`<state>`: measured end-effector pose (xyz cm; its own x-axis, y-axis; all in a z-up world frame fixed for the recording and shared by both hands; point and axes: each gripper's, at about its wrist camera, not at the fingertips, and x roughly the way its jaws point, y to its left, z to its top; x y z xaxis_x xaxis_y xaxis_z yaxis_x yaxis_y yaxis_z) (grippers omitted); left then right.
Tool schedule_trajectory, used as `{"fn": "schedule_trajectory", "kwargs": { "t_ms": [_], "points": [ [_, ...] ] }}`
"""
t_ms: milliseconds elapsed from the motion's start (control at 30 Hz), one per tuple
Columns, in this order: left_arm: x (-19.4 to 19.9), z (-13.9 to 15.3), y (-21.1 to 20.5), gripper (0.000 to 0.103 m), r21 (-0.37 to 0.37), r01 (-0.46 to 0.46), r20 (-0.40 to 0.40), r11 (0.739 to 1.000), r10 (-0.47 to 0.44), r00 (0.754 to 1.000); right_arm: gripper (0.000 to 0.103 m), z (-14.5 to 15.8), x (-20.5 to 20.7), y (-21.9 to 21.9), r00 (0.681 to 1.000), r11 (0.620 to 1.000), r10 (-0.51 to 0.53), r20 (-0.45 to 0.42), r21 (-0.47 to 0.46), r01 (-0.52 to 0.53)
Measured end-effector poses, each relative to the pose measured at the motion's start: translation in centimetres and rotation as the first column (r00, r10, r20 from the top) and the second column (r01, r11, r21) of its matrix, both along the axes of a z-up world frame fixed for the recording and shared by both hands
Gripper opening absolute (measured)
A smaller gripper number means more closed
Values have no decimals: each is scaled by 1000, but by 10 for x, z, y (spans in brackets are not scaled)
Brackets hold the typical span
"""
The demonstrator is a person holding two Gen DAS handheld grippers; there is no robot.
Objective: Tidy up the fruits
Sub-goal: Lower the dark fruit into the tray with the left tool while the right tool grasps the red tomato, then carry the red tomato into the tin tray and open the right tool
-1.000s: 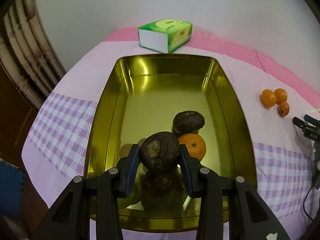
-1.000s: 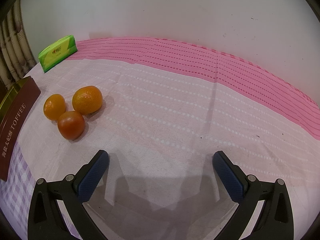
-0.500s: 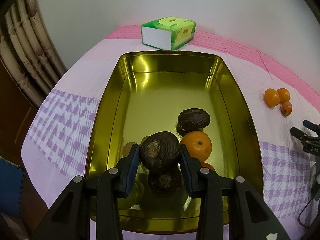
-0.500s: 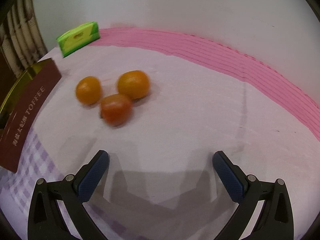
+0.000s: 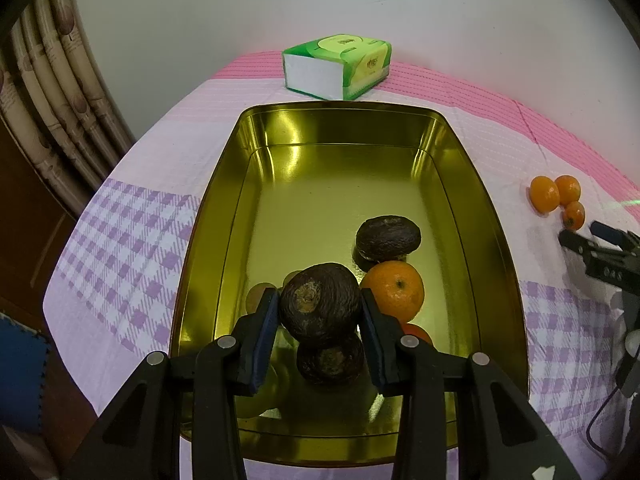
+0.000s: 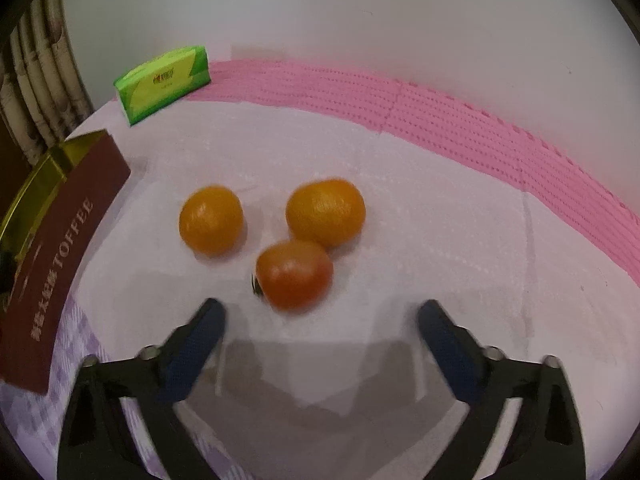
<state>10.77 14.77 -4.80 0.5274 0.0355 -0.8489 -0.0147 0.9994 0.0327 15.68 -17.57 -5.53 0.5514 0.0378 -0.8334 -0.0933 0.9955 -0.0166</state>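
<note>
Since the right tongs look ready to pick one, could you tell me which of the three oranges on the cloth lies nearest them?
The darker, reddish orange, just ahead of the open right tongs. The two paler oranges sit behind it.

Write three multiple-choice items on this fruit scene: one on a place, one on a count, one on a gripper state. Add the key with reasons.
1. Where is the green tissue pack?
A. Inside the tin
B. On the cloth beyond the far end of the gold tin
C. Between the oranges

2. How many orange fruits lie on the cloth in front of the right gripper?
A. One
B. Five
C. Three

3. What state is the left gripper in?
A. Shut on the dark brown fruit
B. Open and empty
C. Shut on an orange

Key: 1 B, the pack sits past the tin's far rim. 2 C, three fruits cluster close together. 3 A, both fingers press the dark fruit's sides above the tin.
</note>
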Motion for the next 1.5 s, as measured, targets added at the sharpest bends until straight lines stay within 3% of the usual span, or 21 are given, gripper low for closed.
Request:
{"fn": "schedule_trajectory", "kwargs": {
  "t_ms": [233, 433, 967, 1500],
  "points": [
    [1, -1, 2, 37, -20, -8, -12, 1000, 8, 1000, 49, 4, 8, 14, 1000, 1000, 21, 22, 1, -21],
    [0, -1, 3, 37, -29, -12, -19, 1000, 11, 1000, 36, 6, 6, 21, 999, 999, 44, 25, -2, -44],
    [-6, 14, 6, 73, -21, -29, 0, 999, 29, 1000, 36, 23, -17, 34, 996, 996, 86, 27, 30, -87],
    [-23, 33, 24, 88, -12, -63, 27, 998, 63, 998, 36, 79, -38, 118, 960, 955, 257, 112, 121, -270]
  ]
}}
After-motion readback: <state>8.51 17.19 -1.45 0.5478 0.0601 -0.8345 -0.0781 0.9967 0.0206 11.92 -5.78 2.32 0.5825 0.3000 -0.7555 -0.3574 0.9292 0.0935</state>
